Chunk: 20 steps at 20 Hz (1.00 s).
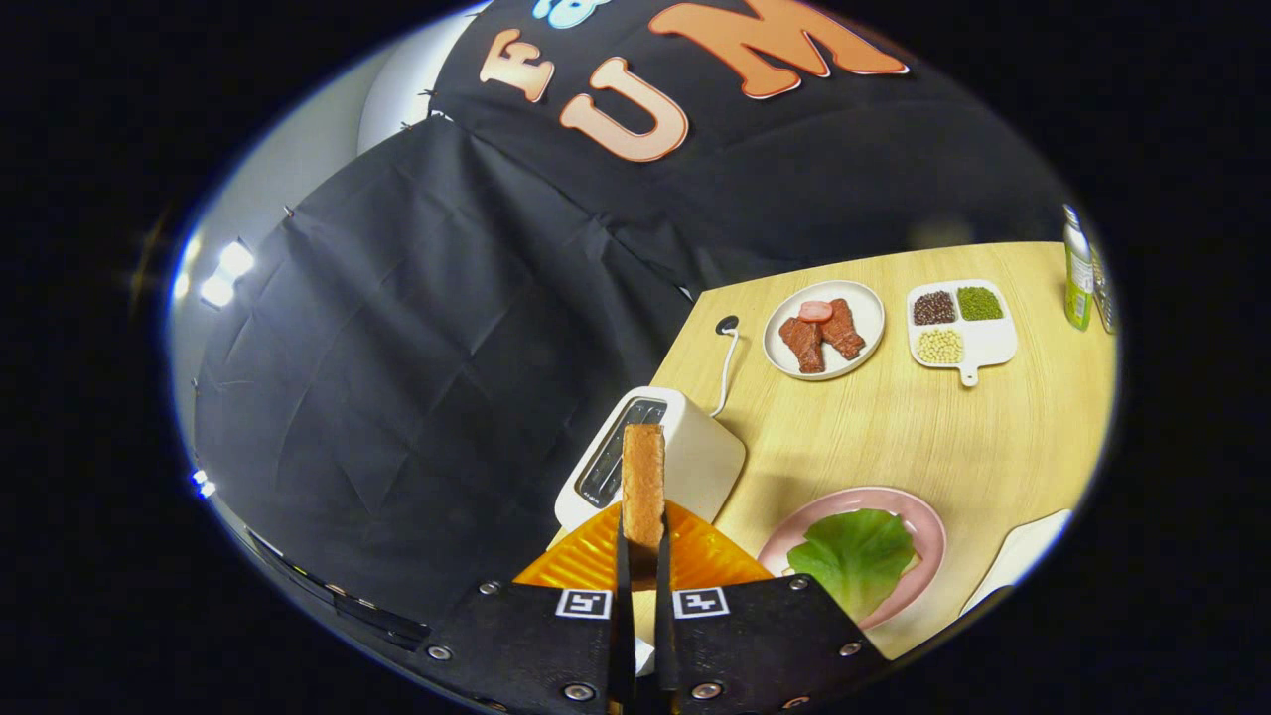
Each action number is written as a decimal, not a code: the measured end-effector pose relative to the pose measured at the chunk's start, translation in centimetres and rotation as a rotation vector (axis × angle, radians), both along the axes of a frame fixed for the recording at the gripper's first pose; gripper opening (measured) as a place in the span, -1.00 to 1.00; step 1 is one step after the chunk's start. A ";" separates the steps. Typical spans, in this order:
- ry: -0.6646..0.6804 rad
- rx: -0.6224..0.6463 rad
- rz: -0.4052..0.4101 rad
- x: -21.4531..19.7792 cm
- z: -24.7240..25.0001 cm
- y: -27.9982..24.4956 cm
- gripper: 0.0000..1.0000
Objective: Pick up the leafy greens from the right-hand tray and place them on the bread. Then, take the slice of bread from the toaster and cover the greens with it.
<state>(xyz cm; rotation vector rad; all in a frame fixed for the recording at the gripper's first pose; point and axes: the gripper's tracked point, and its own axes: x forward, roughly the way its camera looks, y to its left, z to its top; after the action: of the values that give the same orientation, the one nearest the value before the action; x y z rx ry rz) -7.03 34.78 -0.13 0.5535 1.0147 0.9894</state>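
Observation:
My gripper [643, 544] is shut on a slice of toasted bread [643, 482], held edge-on and upright between the fingers. Just beyond it stands the white toaster [695, 452], its slots dark and the slice raised above them. To the right of the fingers a pink plate [923, 526] carries a leafy green [856, 556] that covers whatever lies beneath it. The view is tilted, so the wooden table [894, 437] slopes.
A white plate with red meat pieces [824, 331] and a white divided tray with beans [958, 323] sit at the far side of the table. A green bottle [1077, 268] stands beyond them. A white tray edge [1023, 556] lies right of the pink plate. The toaster cable [728, 362] runs to the table's edge.

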 end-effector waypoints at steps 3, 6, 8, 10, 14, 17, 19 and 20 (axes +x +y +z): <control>0.022 0.021 -0.017 0.0 -1.2 -1.2 -0.84; 0.039 0.029 -0.034 0.0 -2.5 -2.5 -0.84; 0.054 0.035 -0.040 0.0 -3.5 -3.1 -0.84; 0.066 0.037 -0.040 0.0 -4.4 -3.6 -0.84; 0.087 0.039 -0.035 -0.1 -5.9 -4.3 -0.84; 0.100 0.049 -0.039 -0.2 -6.9 -4.7 -0.84; 0.124 0.055 -0.040 -0.6 -7.8 -4.9 -0.84; 0.136 0.058 -0.045 -0.6 -8.6 -5.3 -0.84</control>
<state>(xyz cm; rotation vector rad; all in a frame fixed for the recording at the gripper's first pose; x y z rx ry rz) -7.58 29.52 -8.69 0.6967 1.0913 0.9535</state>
